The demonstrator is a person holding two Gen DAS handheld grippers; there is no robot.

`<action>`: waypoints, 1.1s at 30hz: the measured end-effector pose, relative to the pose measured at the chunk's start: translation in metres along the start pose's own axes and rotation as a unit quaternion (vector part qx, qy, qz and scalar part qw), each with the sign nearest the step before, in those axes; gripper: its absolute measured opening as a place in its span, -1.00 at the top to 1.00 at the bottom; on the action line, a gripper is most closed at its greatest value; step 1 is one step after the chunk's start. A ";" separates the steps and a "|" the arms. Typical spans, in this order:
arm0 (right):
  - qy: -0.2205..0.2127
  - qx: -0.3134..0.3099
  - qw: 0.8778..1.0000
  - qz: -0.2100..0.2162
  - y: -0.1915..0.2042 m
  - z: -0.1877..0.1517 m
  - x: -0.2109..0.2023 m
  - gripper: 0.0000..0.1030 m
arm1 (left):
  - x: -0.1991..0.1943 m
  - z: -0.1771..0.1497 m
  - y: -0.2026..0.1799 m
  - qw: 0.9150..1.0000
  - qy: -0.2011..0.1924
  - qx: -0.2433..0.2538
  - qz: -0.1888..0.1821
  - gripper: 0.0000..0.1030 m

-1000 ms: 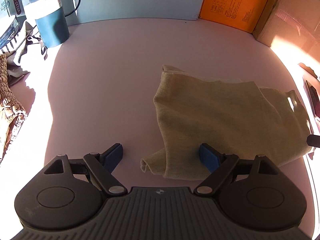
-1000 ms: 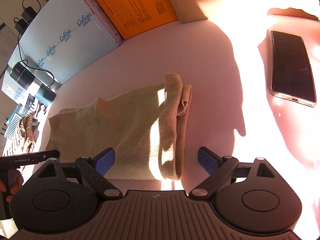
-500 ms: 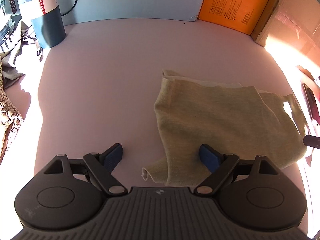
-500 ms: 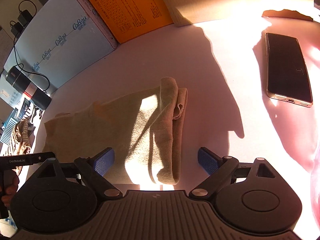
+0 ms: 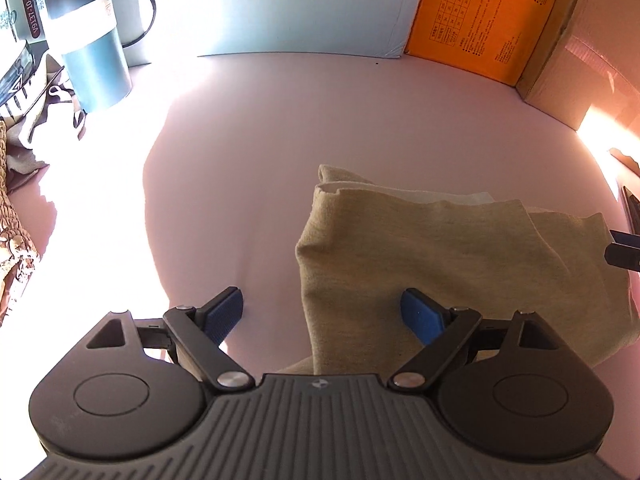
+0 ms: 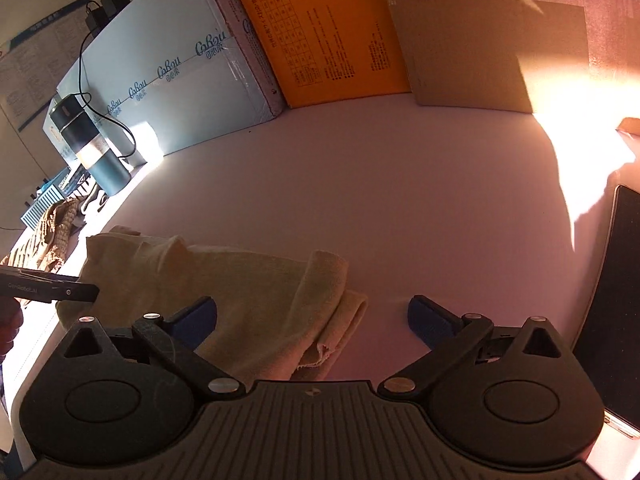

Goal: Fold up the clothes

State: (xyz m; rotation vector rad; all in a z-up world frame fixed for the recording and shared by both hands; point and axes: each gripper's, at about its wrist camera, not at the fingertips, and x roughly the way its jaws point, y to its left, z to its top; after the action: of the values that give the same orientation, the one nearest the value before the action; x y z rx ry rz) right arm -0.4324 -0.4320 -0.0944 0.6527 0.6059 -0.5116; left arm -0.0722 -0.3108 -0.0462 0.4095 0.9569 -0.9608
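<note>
Right wrist view: white box (image 6: 172,92) reads "CoRou"; right hand-held gripper (image 6: 312,318) just widened, apart over beige garment (image 6: 248,300) edge.

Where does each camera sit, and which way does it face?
Left wrist: on the left gripper, looking down past its open jaws at the folded beige knit garment on the pink table.
Right wrist: on the right gripper, jaws just opened wider, at the garment's other end; a hand shows.
Shared: garment, orange box, teal tumbler.
</note>
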 end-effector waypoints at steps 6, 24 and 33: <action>-0.003 0.001 0.997 0.075 -0.015 0.002 0.005 -1.00 | 0.012 0.003 -0.005 0.999 -0.022 0.034 -0.012 -0.86; 0.082 0.200 0.969 0.115 -0.016 -0.007 0.002 0.83 | 0.001 0.004 -0.023 0.999 -0.012 0.019 -0.031 0.72; 0.066 0.175 0.975 0.123 -0.009 -0.001 -0.009 0.84 | -0.015 0.007 -0.035 0.999 -0.026 -0.019 -0.001 0.84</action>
State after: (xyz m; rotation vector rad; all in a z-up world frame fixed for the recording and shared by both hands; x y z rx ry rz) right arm -0.4446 -0.4357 -0.0927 1.0896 0.5545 -0.3457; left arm -0.1010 -0.3272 -0.0263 0.3497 0.9262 -0.9499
